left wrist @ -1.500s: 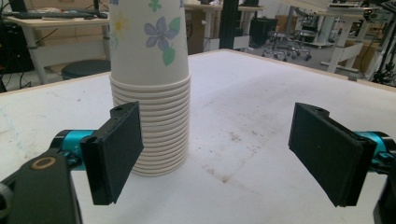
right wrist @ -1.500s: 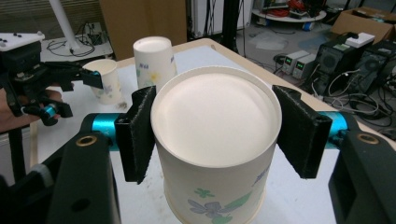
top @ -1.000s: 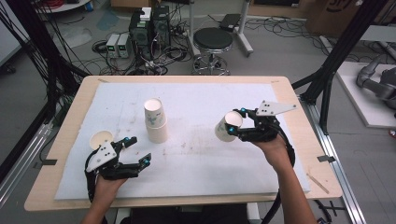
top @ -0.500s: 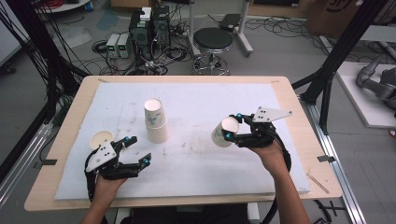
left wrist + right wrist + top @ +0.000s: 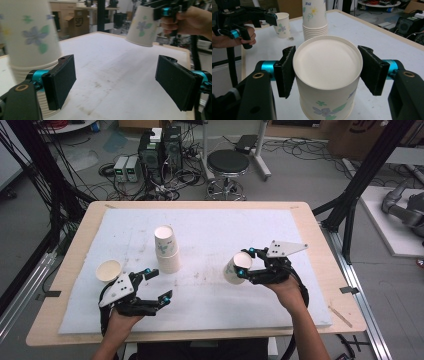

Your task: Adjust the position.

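A white paper cup printed with blue flowers (image 5: 235,268) is held off the table by the right gripper (image 5: 243,266), tilted with its open mouth toward the left side of the table. In the right gripper view the same cup (image 5: 327,77) is seen from its mouth, with the two black padded jaws pressed against its rim on either side. The cup is carried over the right half of the white foam mat (image 5: 210,295), well apart from the stack of flowered paper cups (image 5: 166,249) that stands upright left of the mat's centre. A single empty paper cup (image 5: 108,270) stands near the mat's left edge, just beside the left gripper (image 5: 159,284). The left gripper's jaws are spread wide with nothing between them; in the left gripper view the stack (image 5: 32,55) rises close behind its left jaw. The mat lies on a light wooden table (image 5: 320,245).
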A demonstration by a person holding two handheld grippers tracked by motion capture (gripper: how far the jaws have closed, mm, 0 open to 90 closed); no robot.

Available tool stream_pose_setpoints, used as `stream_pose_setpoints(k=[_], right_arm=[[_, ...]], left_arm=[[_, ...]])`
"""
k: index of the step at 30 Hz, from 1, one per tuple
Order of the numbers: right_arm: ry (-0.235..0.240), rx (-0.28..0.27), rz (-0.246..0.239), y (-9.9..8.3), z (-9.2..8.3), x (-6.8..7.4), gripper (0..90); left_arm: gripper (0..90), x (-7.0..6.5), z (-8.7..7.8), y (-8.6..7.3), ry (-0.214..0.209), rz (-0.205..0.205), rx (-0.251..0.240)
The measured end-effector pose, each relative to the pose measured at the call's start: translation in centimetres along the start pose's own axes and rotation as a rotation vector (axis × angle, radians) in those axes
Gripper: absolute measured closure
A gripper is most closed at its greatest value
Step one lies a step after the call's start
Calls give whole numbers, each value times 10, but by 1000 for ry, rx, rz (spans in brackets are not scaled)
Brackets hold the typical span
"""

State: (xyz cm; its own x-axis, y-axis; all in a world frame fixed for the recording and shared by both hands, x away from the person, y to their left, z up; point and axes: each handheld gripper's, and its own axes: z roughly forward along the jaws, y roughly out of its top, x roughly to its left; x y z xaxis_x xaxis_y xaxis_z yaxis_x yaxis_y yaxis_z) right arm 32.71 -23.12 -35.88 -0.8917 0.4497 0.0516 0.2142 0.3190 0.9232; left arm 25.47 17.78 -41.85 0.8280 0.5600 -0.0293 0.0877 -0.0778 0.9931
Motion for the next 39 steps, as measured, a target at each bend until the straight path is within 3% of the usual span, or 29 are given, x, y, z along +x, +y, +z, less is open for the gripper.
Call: stream_pose_setpoints(k=[3,16,22,28,34,39], right_arm=[[11,0,-10,1,1,2,358],[85,-15,-47,8,1,12,358],[125,2,-64,8,8,18,358],[146,4,-71,9,11,21,358],[152,10,-69,8,12,21,358],[163,11,-71,8,14,23,358]], left_arm=[[164,-4,8,2,-47,-9,9],[165,-15,59,20,-232,27,60],[163,-16,83,27,-244,64,70],[163,-20,106,27,-277,74,81],[163,-22,116,26,-312,78,98],[163,-22,120,25,-311,77,105]])
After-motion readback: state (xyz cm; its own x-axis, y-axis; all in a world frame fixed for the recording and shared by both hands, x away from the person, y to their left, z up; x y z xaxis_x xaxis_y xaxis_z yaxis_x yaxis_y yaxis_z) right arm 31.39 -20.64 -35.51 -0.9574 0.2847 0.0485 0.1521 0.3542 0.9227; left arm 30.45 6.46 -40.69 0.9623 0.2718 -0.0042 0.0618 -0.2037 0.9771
